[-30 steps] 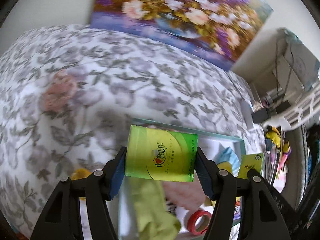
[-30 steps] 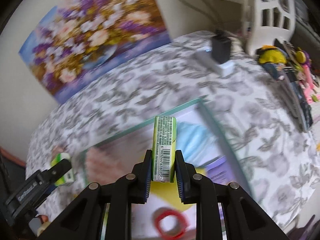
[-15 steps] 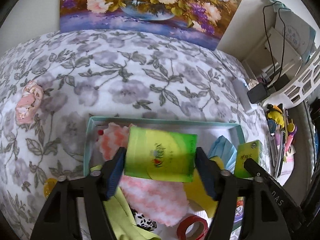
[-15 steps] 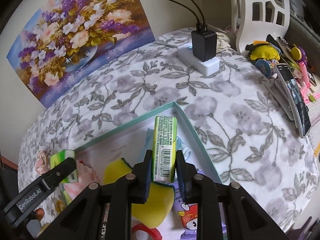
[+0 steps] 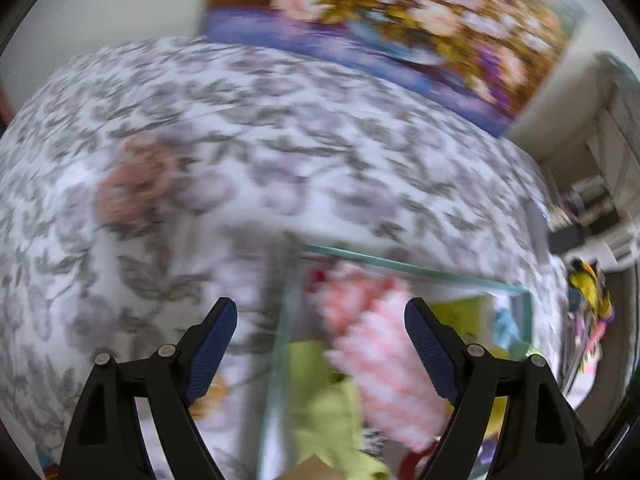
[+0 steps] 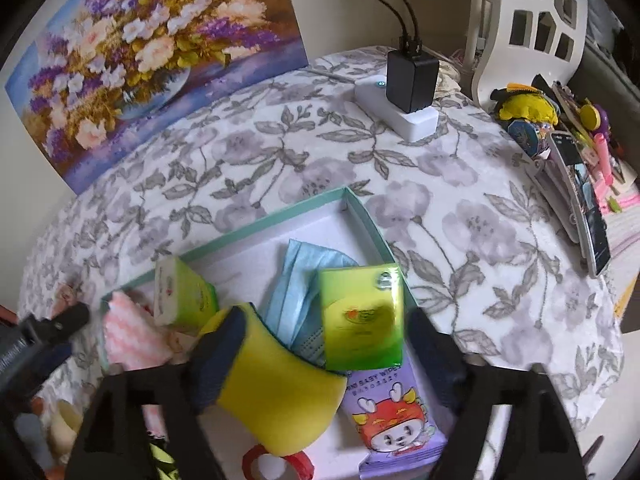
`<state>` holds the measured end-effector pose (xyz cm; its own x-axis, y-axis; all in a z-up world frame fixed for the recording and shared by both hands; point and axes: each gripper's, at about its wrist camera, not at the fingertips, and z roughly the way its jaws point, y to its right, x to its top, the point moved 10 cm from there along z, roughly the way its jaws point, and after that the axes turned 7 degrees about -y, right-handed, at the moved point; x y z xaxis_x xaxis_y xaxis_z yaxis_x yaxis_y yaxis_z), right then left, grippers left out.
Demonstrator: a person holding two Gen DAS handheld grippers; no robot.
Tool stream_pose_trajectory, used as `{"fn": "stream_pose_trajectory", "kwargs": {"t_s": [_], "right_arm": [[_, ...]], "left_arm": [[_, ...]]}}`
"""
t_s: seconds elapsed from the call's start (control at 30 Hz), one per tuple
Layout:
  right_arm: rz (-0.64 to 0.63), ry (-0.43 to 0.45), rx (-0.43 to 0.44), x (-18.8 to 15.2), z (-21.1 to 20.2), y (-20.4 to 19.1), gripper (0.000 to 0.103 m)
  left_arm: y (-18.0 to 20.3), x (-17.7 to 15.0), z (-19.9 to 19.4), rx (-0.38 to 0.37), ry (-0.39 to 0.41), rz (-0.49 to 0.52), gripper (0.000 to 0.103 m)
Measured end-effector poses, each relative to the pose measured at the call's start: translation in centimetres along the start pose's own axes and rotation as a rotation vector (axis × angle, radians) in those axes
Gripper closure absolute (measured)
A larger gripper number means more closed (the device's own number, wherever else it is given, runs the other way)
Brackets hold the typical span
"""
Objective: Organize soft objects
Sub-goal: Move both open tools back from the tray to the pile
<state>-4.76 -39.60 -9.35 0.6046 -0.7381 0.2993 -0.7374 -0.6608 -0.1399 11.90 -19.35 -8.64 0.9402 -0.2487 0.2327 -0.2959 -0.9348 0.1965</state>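
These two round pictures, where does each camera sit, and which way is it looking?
Left wrist: sits on the left claw, looking down along its opening, empty fingers at the teal box; badly blurred.
Right wrist: sits on the right claw, looking down into the box over a green tissue pack lying between its opening fingers; the left claw shows at the left edge.
Both share the box, floral cloth and flower painting.

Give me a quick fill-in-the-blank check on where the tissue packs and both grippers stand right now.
1. Both green tissue packs lie in the teal-rimmed ____.
2. The right gripper is opening, with ____ pressed between its pads.
3. One pack rests partly on the blue face ____.
4. The sponge is ____ in colour.

Missing words: box; nothing; mask; yellow
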Motion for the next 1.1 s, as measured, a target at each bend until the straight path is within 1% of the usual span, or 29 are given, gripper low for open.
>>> {"fn": "stream_pose_trajectory", "kwargs": {"t_s": [0.07,0.1,0.2,0.3,0.43,0.57,0.7,0.77,0.83,0.9,1.03,1.1], "right_arm": [[-0.012,0.004,-0.022,0.0,0.0,-0.1,0.002],[-0.015,0.008,-0.031,0.0,-0.1,-0.2,0.001],[-0.023,0.013,-0.052,0.0,-0.3,-0.4,0.001],[-0.038,0.018,-0.069,0.0,-0.8,-1.1,0.000],[-0.071,0.049,-0.052,0.2,-2.3,-3.5,0.000],[-0.134,0.086,0.010,0.1,-4.3,-8.1,0.000],[-0.240,0.091,0.090,-1.8,-5.7,-14.6,0.000],[-0.284,0.074,0.133,-3.2,-5.6,-17.5,0.000],[-0.326,0.034,0.182,-5.0,-5.1,-20.6,0.000],[-0.379,-0.006,0.212,-7.1,-4.4,-23.5,0.001],[-0.449,-0.067,0.226,-9.8,-2.7,-26.9,0.001],[-0.466,-0.107,0.235,-11.1,-1.6,-27.9,0.004]], "left_arm": [[-2.7,0.5,-0.1,0.043,-0.001,-0.061,0.017],[-3.9,0.6,-0.1,0.059,-0.002,-0.087,0.017],[-7.3,0.7,-0.2,0.090,-0.002,-0.165,0.016],[-10.1,0.8,-0.5,0.123,-0.007,-0.214,0.016],[-13.8,1.1,-1.7,0.170,0.001,-0.263,0.016],[-17.1,1.4,-3.8,0.193,0.037,-0.304,0.016],[-20.5,1.3,-5.6,0.209,0.062,-0.344,0.016],[-21.7,0.9,-6.0,0.212,0.065,-0.366,0.016],[-23.2,0.4,-6.1,0.214,0.057,-0.390,0.016],[-24.4,-0.4,-5.6,0.213,0.029,-0.405,0.016],[-26.1,-1.8,-4.3,0.207,-0.032,-0.428,0.016],[-26.6,-2.3,-3.8,0.198,-0.052,-0.441,0.016]]}}
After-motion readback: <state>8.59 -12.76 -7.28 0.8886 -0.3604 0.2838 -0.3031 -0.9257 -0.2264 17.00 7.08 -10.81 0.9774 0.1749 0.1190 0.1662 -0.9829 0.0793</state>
